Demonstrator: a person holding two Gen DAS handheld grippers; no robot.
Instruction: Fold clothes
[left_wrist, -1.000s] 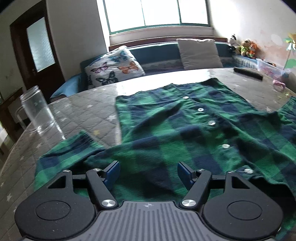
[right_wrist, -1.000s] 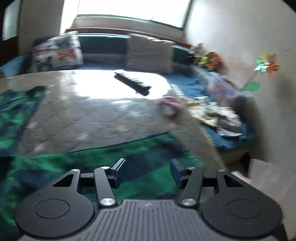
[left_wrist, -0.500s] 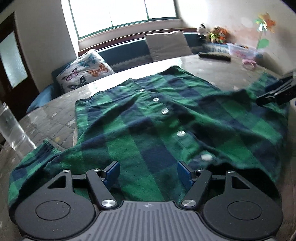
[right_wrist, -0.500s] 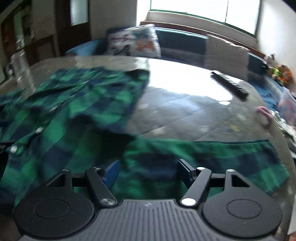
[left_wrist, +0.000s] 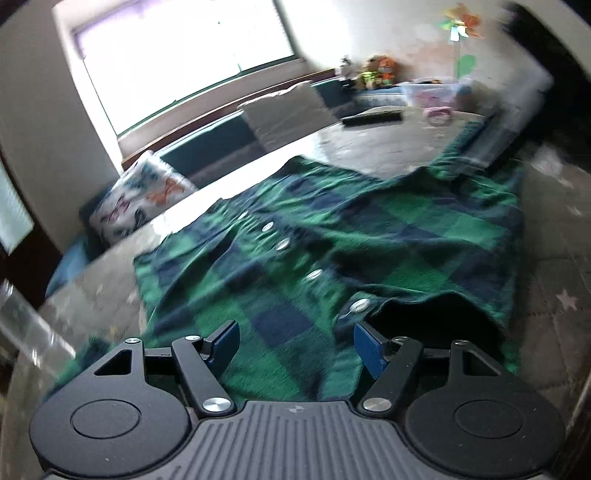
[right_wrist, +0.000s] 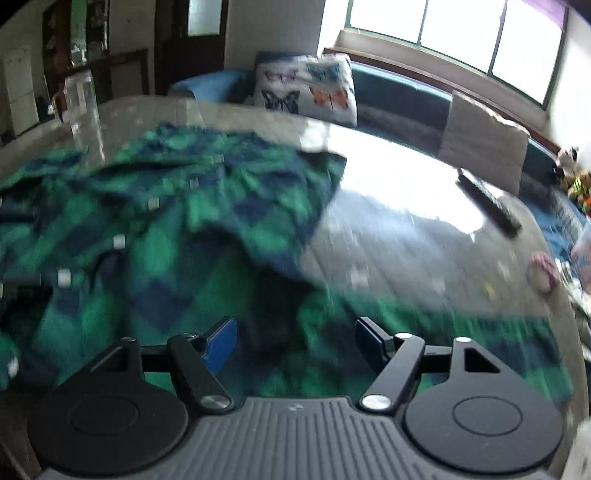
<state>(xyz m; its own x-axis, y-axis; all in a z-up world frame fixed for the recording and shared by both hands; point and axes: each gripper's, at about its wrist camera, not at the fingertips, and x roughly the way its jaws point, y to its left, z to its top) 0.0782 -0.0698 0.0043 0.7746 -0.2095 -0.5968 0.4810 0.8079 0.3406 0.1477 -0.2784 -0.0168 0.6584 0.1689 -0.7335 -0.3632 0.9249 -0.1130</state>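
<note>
Shirt (left_wrist: 369, 236) spread on table (right_wrist: 406, 236), remote (right_wrist: 487, 203) beyond, both grippers released

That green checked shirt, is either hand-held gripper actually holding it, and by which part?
Neither. The left hand-held gripper and the right hand-held gripper both stand open over the shirt, with no cloth pinched between their fingers.

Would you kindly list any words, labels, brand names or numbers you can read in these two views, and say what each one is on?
No readable text in either view.
Left tool: only a small round emblem on its ribbed housing, no letters.
Right tool: a tiny mark on its housing, too small to read.
Plaid shirt: plain buttons, no label showing.
Butterfly pillow: pictures only.
Dark remote-like bar: too blurred to read.
</note>
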